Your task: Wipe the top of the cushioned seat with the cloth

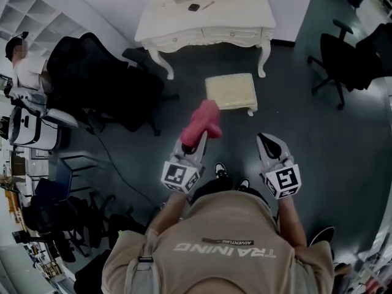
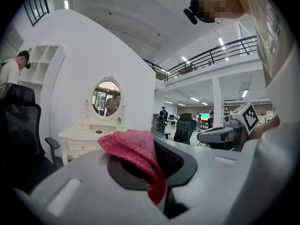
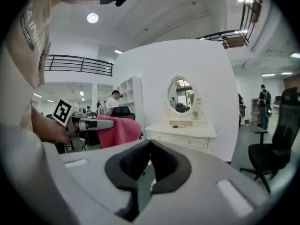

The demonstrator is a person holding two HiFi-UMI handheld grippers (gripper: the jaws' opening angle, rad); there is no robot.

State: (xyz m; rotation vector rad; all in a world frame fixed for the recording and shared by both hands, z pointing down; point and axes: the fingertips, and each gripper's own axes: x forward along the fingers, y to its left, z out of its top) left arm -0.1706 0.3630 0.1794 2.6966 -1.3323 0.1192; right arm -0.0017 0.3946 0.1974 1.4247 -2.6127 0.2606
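Note:
A pink cloth (image 1: 201, 123) hangs from my left gripper (image 1: 195, 144), whose jaws are shut on it; in the left gripper view the cloth (image 2: 136, 153) drapes over the jaws. The cream cushioned seat (image 1: 231, 91) stands on the dark floor just ahead, in front of the white dressing table (image 1: 205, 18). The cloth is held short of the seat, near its front left corner. My right gripper (image 1: 269, 144) is held level beside the left, its jaws shut with nothing between them. From the right gripper view the cloth (image 3: 118, 130) shows at left.
A black office chair (image 1: 98, 81) stands at left beside a person in white. Two more black chairs (image 1: 343, 60) stand at the right. A cable (image 1: 116, 167) runs across the floor. The dressing table (image 3: 183, 134) carries an oval mirror (image 3: 181, 96).

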